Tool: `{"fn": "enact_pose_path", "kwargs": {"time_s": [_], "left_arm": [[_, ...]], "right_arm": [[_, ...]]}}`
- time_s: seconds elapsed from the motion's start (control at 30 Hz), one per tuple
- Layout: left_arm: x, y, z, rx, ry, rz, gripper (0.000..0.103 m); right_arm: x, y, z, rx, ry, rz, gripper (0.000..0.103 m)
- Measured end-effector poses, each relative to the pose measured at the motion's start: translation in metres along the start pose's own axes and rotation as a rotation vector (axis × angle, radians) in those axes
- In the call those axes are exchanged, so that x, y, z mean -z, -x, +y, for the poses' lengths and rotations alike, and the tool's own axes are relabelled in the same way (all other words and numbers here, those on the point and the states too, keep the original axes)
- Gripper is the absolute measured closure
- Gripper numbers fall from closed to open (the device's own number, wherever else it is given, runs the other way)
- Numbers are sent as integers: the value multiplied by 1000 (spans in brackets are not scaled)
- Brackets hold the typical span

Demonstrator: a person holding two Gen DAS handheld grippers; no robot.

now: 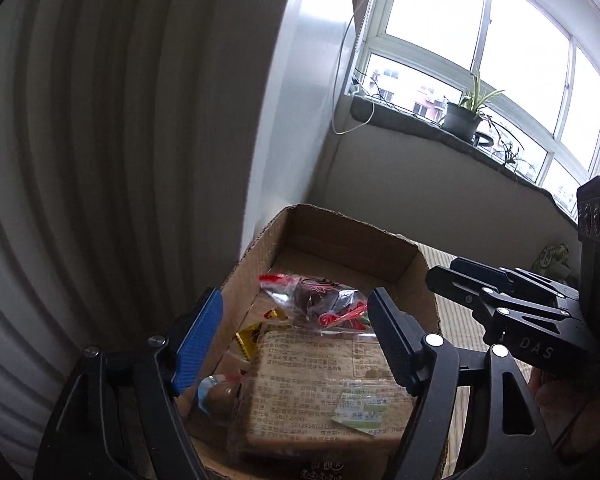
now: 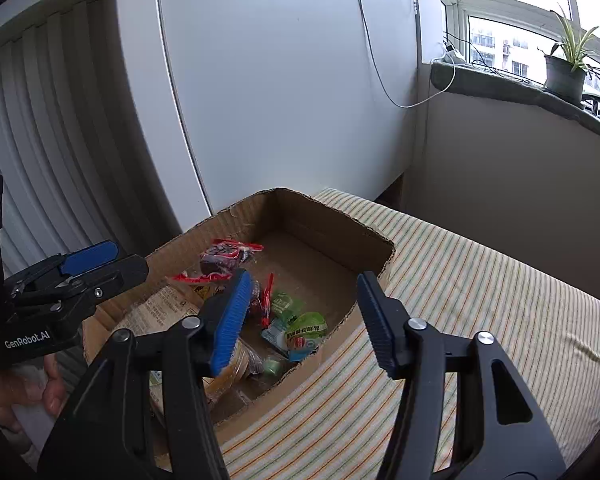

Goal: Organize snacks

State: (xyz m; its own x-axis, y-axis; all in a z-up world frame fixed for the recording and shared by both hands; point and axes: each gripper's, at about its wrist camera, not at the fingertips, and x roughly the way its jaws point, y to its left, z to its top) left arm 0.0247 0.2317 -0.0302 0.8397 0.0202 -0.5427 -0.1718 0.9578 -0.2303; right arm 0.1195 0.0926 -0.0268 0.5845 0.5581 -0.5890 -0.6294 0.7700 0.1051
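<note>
The left gripper (image 1: 296, 340) has its fingers spread wide with nothing pressed between them; below the gap lies a flat bread packet (image 1: 320, 384) printed with text. The right gripper (image 2: 304, 320) is likewise wide and empty, hanging over the near right corner of the cardboard box (image 2: 332, 236), above a small green packet (image 2: 306, 334).

All the snacks seen are inside the box: a dark-and-red wrapped sweet (image 1: 320, 292) toward 12 o'clock of the bread packet, a small yellow packet (image 1: 250, 338) at about 10 o'clock, and a round brown snack (image 1: 220, 394) at 9 o'clock beside the box wall. The box sits on a striped cloth (image 2: 480, 280), against a white cabinet (image 2: 280, 80).

Risks, as a judgement: both tools crowd the same box, so their fingers could knock together if both reach in at once. The right gripper's outer finger hangs over the box's torn rim (image 2: 340, 320), so a straight descent could catch it and drag or tip the light box on the soft cloth. The slick plastic wrappers may slide out of a shallow pinch, and the bread could be crushed by a hard squeeze.
</note>
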Motion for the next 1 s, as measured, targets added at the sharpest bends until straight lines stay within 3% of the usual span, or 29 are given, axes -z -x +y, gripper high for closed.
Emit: {"fn": "enact_pose_path", "kwargs": {"time_s": [0.13, 0.17, 0.27, 0.4, 0.6, 0.83, 0.9, 1.0], "left_arm": [[-1, 10, 8, -12, 28, -12, 27], [-1, 12, 8, -12, 27, -14, 26], [-2, 18, 4, -13, 14, -26, 26], [-1, 26, 1, -28, 4, -39, 24], [-1, 35, -14, -59, -14, -53, 23], [11, 40, -75, -29, -128, -81, 20], [16, 40, -100, -7, -169, -80, 8], [26, 41, -137, 31, -230, -80, 1]], "right_arm": [[-1, 13, 8, 25, 6, -48, 3], [-2, 15, 10, 29, 4, -55, 1], [-2, 21, 13, 35, -6, -55, 0], [2, 29, 17, 110, 23, -61, 0], [25, 59, -2, 170, -25, -89, 0], [71, 120, -49, 311, -91, -130, 0], [85, 140, -66, 360, -120, -135, 0], [105, 173, -93, 421, -177, -142, 0]]}}
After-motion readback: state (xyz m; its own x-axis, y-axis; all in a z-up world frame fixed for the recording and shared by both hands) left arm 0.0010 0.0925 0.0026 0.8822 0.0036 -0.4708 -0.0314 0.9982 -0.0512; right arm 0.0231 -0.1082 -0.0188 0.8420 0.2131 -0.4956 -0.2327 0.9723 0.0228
